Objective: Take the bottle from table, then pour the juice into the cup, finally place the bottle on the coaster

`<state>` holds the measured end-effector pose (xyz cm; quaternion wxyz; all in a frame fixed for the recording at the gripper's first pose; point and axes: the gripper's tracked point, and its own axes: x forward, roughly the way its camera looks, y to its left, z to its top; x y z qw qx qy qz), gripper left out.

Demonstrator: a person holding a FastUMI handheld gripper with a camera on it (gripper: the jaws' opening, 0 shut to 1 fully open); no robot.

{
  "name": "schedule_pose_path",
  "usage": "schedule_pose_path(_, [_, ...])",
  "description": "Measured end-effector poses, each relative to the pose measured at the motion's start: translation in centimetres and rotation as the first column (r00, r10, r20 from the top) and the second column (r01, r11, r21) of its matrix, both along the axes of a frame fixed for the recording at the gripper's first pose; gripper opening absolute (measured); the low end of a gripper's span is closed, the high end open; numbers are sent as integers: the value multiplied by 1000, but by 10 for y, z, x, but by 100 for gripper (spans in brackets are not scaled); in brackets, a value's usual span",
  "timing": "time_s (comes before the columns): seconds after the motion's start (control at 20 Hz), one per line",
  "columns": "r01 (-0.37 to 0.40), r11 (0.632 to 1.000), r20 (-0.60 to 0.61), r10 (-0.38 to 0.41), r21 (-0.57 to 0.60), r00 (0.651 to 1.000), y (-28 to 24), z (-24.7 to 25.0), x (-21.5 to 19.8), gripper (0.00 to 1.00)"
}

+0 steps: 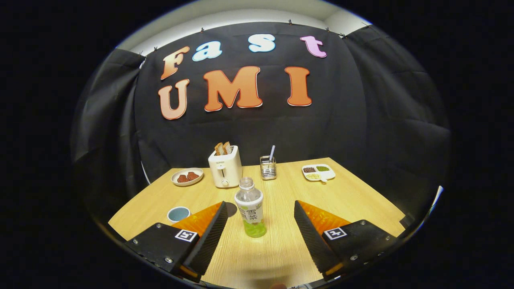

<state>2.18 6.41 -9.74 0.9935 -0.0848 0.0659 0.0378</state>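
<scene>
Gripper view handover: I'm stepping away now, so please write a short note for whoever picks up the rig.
Gripper: open, fingers either side of the bottle, not touching it.
Bottle: upright on the table, cap off, a little green juice at the bottom.
Cup: by the left finger. A dark round coaster peeks out beside that fingertip.
Done: approach only.
Left: grasp, pour into the cup, set the bottle on the coaster.

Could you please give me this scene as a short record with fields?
gripper: gripper open, fingers on either side of the bottle, not touching it
bottle: bottle upright, cap off, a little green juice at the bottom
cup: cup beside the left finger
coaster: dark disc left of the bottle, partly hidden
farther back: plate, toaster, holder, divided dish
surface: table
</scene>
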Motion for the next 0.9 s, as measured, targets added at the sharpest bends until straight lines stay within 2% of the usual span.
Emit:
schedule_pose_path(0.4, [-22,998,-88,17,-63,996,9,-42,45,99])
schedule_pose_path(0.9, [-15,991,-205,-13,-132,979,6,-86,101,99])
